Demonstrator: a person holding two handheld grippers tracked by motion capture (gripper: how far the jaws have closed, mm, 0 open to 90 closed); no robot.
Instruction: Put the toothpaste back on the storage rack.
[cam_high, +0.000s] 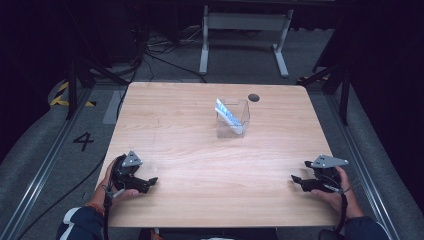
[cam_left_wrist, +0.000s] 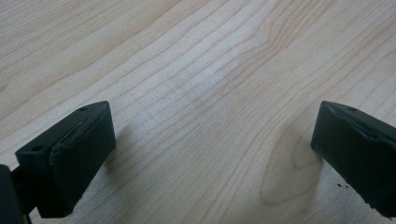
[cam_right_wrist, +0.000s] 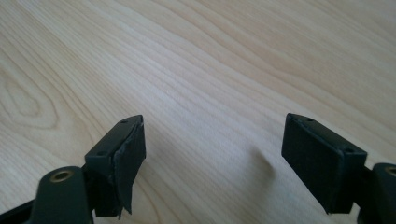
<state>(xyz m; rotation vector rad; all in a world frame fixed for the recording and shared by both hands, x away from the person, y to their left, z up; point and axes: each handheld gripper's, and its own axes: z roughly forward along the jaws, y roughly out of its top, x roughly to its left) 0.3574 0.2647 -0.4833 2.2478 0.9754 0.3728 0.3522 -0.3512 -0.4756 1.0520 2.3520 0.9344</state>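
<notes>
Two grippers are held low over the wooden table (cam_high: 200, 150), one at each near corner, and both are seen released with nothing between their jaws. The left gripper (cam_high: 152, 182) is gripped by the person's left hand (cam_high: 111, 184) on the near left of the table, well apart from the clear plastic box (cam_high: 233, 119); its jaws are pointed inward, toward the table's middle. In the left gripper view, the left gripper (cam_left_wrist: 212, 158) is shown with its black jaws spread wide, and bare wood grain with an oval knot is seen between them. The right gripper (cam_high: 295, 180) is gripped by the right hand (cam_high: 336, 192) on the near right, likewise well apart from the box, with its jaws pointed inward as well. In the right gripper view, the right gripper (cam_right_wrist: 212, 158) is shown with its jaws parted over bare wood, the pad of one jaw being frayed at its edge. A grey three-cornered plate is carried on top of each gripper. The clear plastic box is set beyond both grippers, past the middle of the table, and a blue-and-white packet (cam_high: 227, 114) is leaned aslant inside it. A dark round hole (cam_high: 254, 97) is seen in the tabletop just beyond the box, to its right.
</notes>
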